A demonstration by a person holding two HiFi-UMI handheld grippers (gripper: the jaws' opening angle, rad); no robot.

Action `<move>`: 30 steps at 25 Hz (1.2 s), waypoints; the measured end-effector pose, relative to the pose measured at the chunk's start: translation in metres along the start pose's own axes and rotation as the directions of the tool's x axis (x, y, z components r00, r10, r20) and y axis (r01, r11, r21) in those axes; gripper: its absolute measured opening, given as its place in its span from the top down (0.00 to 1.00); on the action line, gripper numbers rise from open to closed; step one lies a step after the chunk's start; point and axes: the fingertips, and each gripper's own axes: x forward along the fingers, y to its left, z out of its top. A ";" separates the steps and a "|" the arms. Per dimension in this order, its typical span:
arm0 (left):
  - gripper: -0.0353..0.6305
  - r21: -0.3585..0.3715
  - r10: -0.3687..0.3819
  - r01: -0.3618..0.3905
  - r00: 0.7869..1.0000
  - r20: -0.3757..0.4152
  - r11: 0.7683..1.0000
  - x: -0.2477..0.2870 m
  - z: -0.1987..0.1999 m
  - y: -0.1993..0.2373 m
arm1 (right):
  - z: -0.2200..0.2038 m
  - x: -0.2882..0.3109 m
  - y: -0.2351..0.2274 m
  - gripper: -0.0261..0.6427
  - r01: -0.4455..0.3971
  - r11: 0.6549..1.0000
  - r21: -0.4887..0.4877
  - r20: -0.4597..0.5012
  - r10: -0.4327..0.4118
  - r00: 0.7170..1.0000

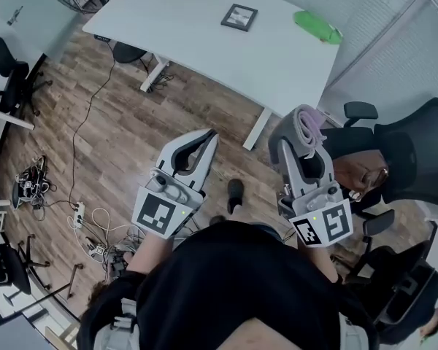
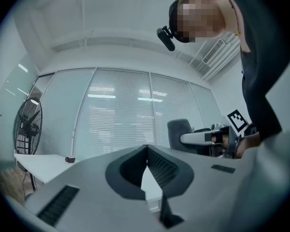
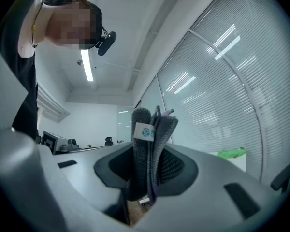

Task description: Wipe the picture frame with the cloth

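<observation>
Cloth, grey and folded, is pinched in the right tongs; the left tongs are pressed together, empty. The picture frame lies upper centre on the white desk, well apart. Best approach first, then press the cloth flat.

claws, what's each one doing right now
Left claw: closed, empty.
Right claw: closed on the grey cloth.
</observation>
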 end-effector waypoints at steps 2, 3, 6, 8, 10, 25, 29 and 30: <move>0.93 0.003 0.006 -0.006 1.000 0.003 1.000 0.015 -0.001 0.011 | 0.000 0.014 -0.012 0.79 -0.008 1.000 0.004 0.000 0.008 1.000; 0.93 0.006 0.010 -0.010 1.000 0.003 1.000 0.022 -0.001 0.016 | 0.000 0.021 -0.017 0.79 -0.013 1.000 0.004 -0.001 0.013 1.000; 0.93 0.016 0.025 -0.025 1.000 0.003 1.000 0.044 -0.003 0.028 | 0.000 0.039 -0.034 0.79 -0.032 0.999 0.003 -0.003 0.032 0.999; 0.93 0.020 0.038 -0.038 0.999 0.003 0.999 0.058 -0.005 0.034 | -0.001 0.051 -0.046 0.79 -0.047 0.999 0.007 -0.003 0.047 0.999; 0.93 0.023 0.053 -0.053 0.999 0.003 0.998 0.069 -0.007 0.039 | 0.000 0.061 -0.056 0.79 -0.063 0.998 0.015 0.000 0.063 0.998; 0.93 0.026 0.057 -0.056 0.998 -0.010 0.998 0.084 -0.009 0.069 | -0.002 0.100 -0.062 0.79 -0.083 0.995 0.050 0.010 0.083 0.997; 0.93 0.024 0.042 -0.042 0.999 -0.013 0.999 0.088 -0.009 0.069 | 0.000 0.099 -0.064 0.79 -0.078 0.995 0.055 0.014 0.077 0.997; 0.93 0.025 0.043 -0.042 0.999 -0.013 0.999 0.089 -0.010 0.069 | 0.000 0.099 -0.065 0.79 -0.078 0.995 0.055 0.016 0.078 0.997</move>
